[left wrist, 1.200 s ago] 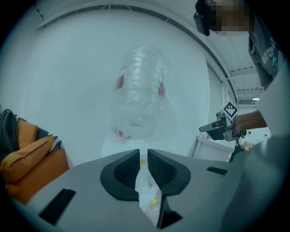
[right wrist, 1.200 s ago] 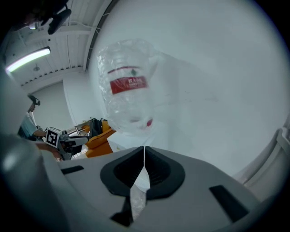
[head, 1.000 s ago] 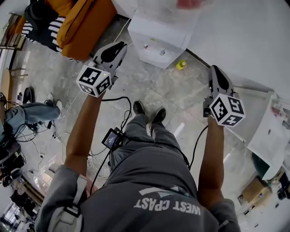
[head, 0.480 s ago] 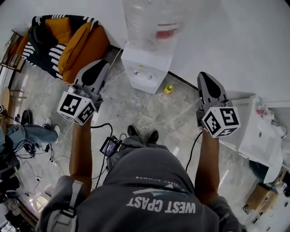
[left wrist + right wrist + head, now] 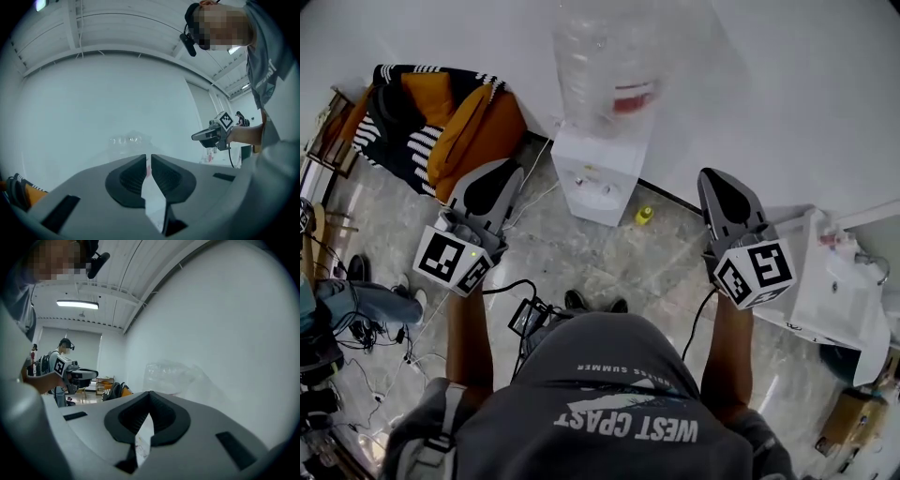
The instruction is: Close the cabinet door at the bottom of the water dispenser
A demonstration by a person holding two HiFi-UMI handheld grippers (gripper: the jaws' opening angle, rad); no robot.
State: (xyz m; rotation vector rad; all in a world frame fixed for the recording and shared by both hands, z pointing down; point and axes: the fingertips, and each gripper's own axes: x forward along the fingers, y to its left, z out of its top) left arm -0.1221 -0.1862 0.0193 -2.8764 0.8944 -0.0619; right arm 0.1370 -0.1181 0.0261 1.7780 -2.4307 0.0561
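The white water dispenser [image 5: 600,178] stands against the white wall with a clear bottle [image 5: 609,66] on top. From this steep angle I cannot make out its bottom cabinet door. My left gripper [image 5: 512,171] hangs in the air left of the dispenser, apart from it. Its jaws [image 5: 148,159] have just been closing and keep a slim gap with nothing between them. My right gripper [image 5: 711,178] is held up right of the dispenser, also clear of it. Its fingertips [image 5: 149,394] meet, holding nothing. Each gripper view looks level at the wall and the faint bottle [image 5: 171,376].
An orange and striped bag [image 5: 450,122] lies on the floor left of the dispenser. A small yellow object [image 5: 645,216] sits by its right foot. A white unit [image 5: 834,281] stands at the right. Cables [image 5: 356,328] and another person's leg [image 5: 366,300] are at the left.
Both grippers have risen and drawn back from the floor by the dispenser. The head view has lifted, so the bottle and wall now fill its upper part.
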